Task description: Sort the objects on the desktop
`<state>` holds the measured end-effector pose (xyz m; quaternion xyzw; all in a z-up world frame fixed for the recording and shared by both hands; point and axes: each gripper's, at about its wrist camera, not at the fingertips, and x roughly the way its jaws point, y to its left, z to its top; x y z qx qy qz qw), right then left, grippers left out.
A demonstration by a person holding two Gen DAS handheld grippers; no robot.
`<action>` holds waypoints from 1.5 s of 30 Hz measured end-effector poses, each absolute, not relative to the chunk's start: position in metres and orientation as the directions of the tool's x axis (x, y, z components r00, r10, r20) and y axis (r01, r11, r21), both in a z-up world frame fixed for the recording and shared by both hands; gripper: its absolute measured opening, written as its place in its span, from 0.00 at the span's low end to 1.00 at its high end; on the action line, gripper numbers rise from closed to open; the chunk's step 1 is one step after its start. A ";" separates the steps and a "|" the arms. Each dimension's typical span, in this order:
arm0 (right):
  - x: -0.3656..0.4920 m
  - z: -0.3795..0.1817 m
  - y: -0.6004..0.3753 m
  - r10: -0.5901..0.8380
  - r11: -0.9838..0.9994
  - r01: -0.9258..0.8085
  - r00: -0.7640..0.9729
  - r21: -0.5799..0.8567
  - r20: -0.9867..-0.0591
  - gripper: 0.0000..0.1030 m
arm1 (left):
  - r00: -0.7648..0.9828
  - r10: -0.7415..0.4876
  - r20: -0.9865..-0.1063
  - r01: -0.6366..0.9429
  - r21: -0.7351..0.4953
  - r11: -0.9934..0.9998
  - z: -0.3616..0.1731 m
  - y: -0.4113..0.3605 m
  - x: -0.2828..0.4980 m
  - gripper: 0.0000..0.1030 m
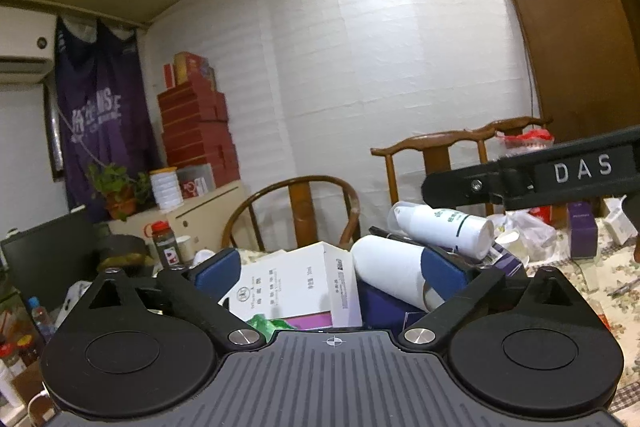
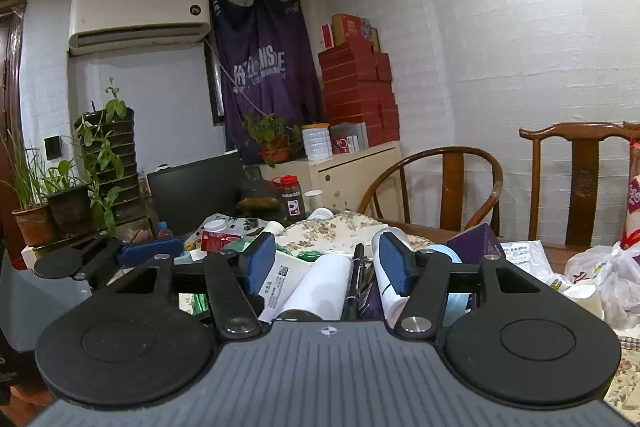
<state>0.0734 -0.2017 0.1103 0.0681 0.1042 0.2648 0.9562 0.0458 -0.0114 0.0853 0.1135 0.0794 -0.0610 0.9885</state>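
Cluttered table with boxes and bottles, two chairs behind it, a cabinet far left.

On the table [image 1: 576,279], a carton [image 1: 304,287] lies left of a fallen cylinder [image 1: 388,271]; a spray bottle [image 1: 444,227] lies on its side just behind and right of the cylinder. A round-backed chair [image 1: 296,199] stands beyond the table, a straight-backed chair [image 1: 436,151] to its right. Far left, a cabinet [image 1: 212,211] carries a potted plant [image 1: 116,191], a canister [image 1: 166,189] and stacked boxes [image 1: 196,131].

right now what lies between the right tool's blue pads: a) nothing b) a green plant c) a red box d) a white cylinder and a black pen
d: in the right wrist view the white cylinder and black pen lie between the open right tool pads, untouched.
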 end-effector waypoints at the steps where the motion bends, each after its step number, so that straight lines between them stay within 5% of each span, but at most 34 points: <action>1: 0.071 0.110 -0.202 0.519 0.852 -0.491 0.839 0.183 -0.162 0.61 | 0.980 -0.100 -0.172 0.136 0.210 0.968 0.086 -0.010 0.044 1.00; 8: 0.043 0.110 -0.202 0.488 0.871 -0.470 0.862 0.142 -0.142 0.68 | 0.979 -0.105 -0.176 0.138 0.185 0.973 0.089 -0.008 0.021 1.00; 19: -0.012 0.084 -0.211 0.362 0.931 -0.351 0.924 0.097 -0.127 0.94 | 0.984 -0.046 -0.174 0.078 0.183 0.980 0.084 -0.008 -0.021 1.00; 27: -0.056 0.062 -0.218 0.315 0.946 -0.305 0.946 0.111 -0.083 0.99 | 0.986 -0.016 -0.168 0.034 0.104 0.994 0.074 -0.004 -0.060 1.00; 45: -0.080 0.006 -0.192 0.215 0.954 -0.267 0.927 -0.137 -0.307 1.00 | 0.937 0.126 -0.326 -0.094 0.112 0.989 0.025 -0.020 -0.113 1.00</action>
